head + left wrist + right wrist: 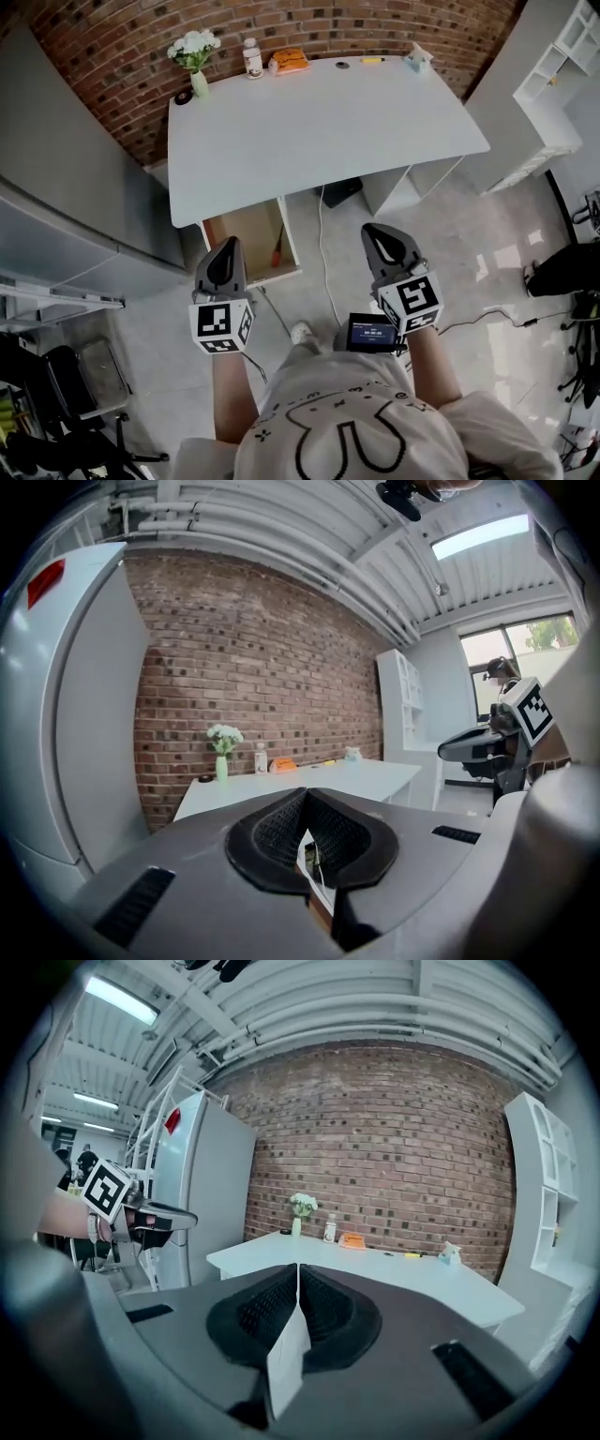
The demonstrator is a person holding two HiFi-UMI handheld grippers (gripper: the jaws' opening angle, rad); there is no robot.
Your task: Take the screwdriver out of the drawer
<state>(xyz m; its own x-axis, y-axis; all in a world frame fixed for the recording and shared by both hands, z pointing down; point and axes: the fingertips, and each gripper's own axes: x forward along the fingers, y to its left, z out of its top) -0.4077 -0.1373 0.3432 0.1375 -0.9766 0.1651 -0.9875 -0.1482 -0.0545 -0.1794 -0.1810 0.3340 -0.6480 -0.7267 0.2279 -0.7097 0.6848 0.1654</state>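
Both my claws are closed with nothing in them. My left gripper (231,242) hangs at the near edge of the open drawer (292,246), and my right gripper (368,228) is off to the side over the floor. The red-handled screwdriver (277,251) lies inside the drawer by its right wall, below the white desk (319,131). I judge this the approach. Next I must part one claw's jaws, dip in and straddle the handle

There were two grippers: the left gripper (228,243) and the right gripper (371,229). One white surface (319,131) carried one vase of flowers (195,56), one bottle (252,58) and one orange item (289,62). One open drawer (244,242) held one screwdriver (277,250).
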